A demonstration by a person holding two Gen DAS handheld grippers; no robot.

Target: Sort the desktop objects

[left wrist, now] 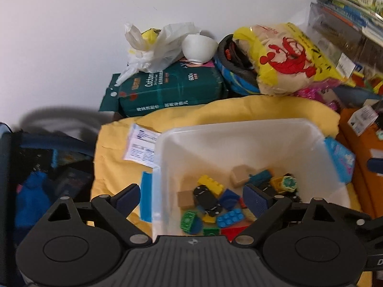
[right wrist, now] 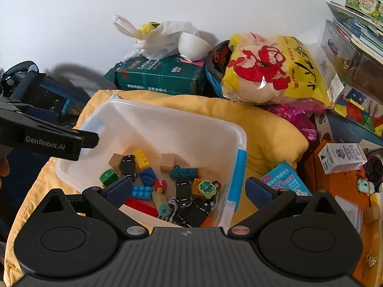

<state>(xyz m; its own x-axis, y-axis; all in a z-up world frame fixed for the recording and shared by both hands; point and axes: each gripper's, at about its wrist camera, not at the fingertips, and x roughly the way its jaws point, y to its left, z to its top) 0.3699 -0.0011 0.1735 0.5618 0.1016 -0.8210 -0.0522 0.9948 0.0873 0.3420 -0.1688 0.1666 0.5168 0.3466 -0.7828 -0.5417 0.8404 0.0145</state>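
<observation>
A white translucent plastic bin (left wrist: 239,138) (right wrist: 167,124) rests on a yellow cushion (left wrist: 239,107) (right wrist: 263,131). It holds several small toys: a blue brick (left wrist: 230,217) (right wrist: 141,191), a yellow brick (left wrist: 210,184) (right wrist: 141,159), a black toy car (left wrist: 206,199) (right wrist: 128,163) and tan cubes. My left gripper (left wrist: 191,201) is open and empty, straddling the bin's left wall; its body (right wrist: 47,138) shows over the bin's left rim. My right gripper (right wrist: 189,191) is open and empty, straddling the bin's right wall.
Behind the cushion lie a dark green tissue pack (left wrist: 167,88) (right wrist: 158,76), a white bowl (left wrist: 198,47) (right wrist: 192,45), a white plastic bag (right wrist: 153,38) and a yellow snack bag (left wrist: 287,57) (right wrist: 275,71). A blue booklet (right wrist: 287,179) and milk carton (right wrist: 342,157) lie at right.
</observation>
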